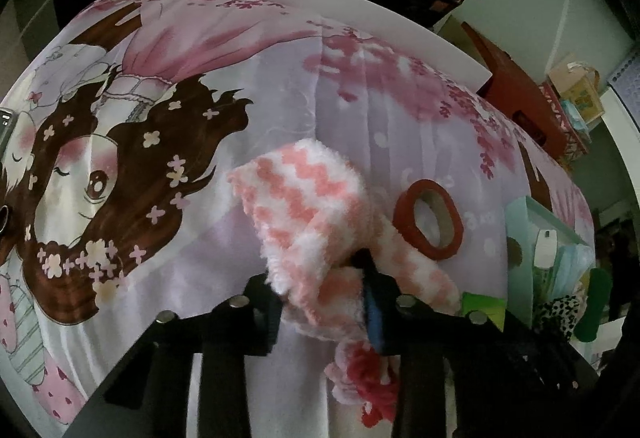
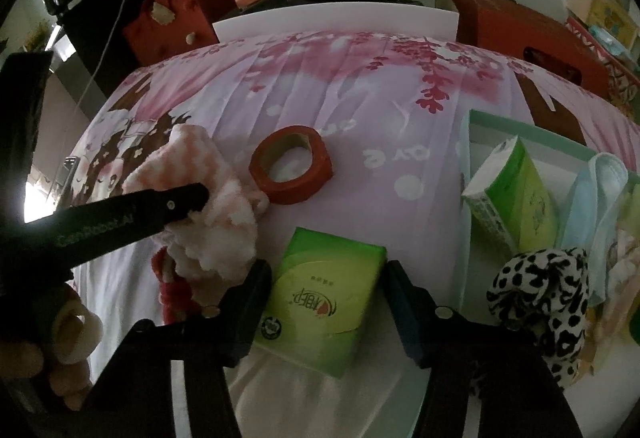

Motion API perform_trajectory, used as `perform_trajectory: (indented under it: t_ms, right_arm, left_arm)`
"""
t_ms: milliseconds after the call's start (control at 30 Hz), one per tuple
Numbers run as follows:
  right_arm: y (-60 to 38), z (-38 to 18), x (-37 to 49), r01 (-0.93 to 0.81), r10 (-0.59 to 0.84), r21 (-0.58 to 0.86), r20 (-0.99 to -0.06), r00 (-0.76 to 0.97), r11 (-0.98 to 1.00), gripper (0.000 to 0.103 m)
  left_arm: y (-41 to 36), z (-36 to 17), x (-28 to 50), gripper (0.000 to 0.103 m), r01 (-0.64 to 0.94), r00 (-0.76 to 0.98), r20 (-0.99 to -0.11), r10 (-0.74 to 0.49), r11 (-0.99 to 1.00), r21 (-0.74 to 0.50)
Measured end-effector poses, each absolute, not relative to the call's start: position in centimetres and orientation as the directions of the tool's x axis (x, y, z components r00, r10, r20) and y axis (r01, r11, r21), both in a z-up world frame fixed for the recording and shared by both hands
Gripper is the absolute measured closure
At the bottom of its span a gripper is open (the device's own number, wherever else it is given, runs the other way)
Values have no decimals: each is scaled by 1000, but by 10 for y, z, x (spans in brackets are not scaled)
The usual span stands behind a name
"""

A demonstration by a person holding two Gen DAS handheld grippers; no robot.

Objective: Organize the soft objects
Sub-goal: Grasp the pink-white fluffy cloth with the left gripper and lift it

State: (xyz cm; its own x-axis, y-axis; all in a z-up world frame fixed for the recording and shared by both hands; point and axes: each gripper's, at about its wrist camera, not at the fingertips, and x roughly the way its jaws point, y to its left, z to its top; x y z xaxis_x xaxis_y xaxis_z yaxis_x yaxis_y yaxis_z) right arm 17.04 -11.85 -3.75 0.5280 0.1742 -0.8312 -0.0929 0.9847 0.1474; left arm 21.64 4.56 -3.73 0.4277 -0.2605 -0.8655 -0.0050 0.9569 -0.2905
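— Which one's got the fluffy pink sock (image 1: 304, 222)?

— The left gripper (image 1: 324, 302). Its jaws are clamped on the sock's middle, the ends flopping to either side over the bedsheet (image 1: 280, 97).

— And the right gripper (image 2: 326, 302)?

— Jaws apart, straddling the green tissue pack (image 2: 324, 298) without pressing it. The pack lies straight ahead between them, long axis pointing away. The tray (image 2: 520, 125) sits just to its right.

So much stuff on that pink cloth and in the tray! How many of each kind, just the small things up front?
Fuzzy pink-and-white socks: 1
Red tape rolls: 1
Green tissue packs: 2, one on the cloth, one in the tray
Blue face masks: 1
Leopard-print cloths: 1
Total: 6
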Motion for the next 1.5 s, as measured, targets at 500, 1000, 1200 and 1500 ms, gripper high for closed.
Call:
perform_trajectory:
  t_ms: [500, 1000, 1200, 1500]
  right_arm:
    - [-120, -33, 169, -96, 183, 155, -816, 548, 983, 47]
    - [-126, -3, 154, -94, 189, 166, -781, 595, 982, 47]
    - [-136, 12, 148, -77, 188, 179, -761, 621, 981, 47]
    - [-143, 22, 141, -62, 184, 188, -750, 635, 980, 47]
  left_arm:
    - [55, -17, 208, 86, 3, 499, -808, -312, 933, -359]
    - [56, 46, 184, 87, 35, 615, -728, -304, 932, -360]
    - [50, 63, 176, 87, 59, 637, -711, -300, 938, -343]
    - [46, 70, 171, 87, 69, 638, -712, -293, 943, -327]
